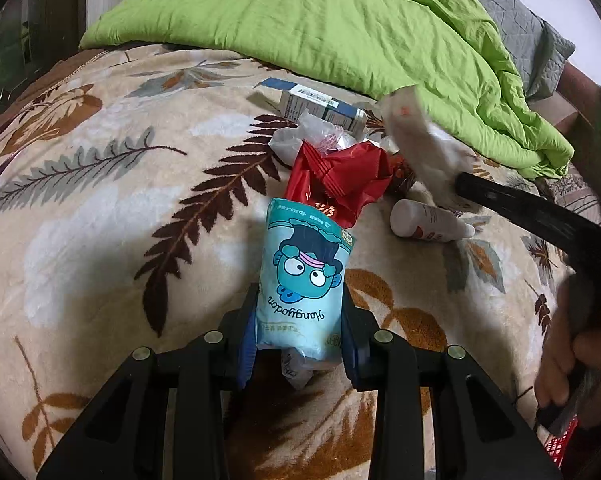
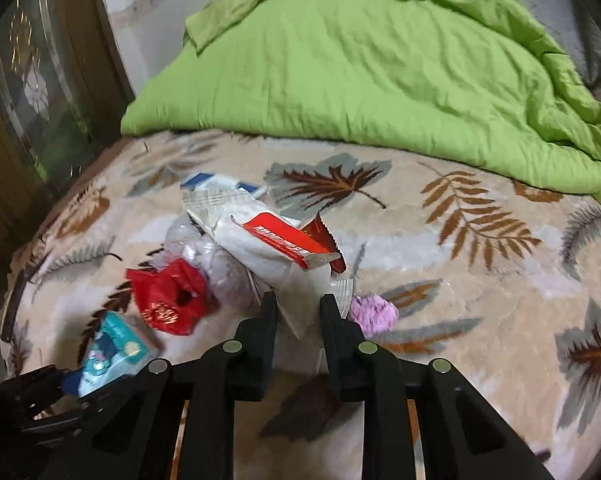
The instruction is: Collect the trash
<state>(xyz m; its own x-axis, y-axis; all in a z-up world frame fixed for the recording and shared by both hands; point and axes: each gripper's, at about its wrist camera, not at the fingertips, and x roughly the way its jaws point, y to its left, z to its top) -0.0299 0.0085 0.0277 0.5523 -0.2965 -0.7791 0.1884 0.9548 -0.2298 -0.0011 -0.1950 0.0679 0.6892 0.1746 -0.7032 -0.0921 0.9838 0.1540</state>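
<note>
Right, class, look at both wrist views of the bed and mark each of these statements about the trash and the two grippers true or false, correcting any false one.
1. The left gripper is shut on the blue cartoon packet. True.
2. The right gripper holds the red wrapper. False: a white and red wrapper sits between its fingers, while the red one lies on the blanket.
3. The green quilt covers the trash pile. False: it is bunched up behind the pile.
4. A small white bottle lies on its side on the leaf-patterned blanket. True.
5. A pink crumpled item lies by the right gripper's fingers. True.
</note>
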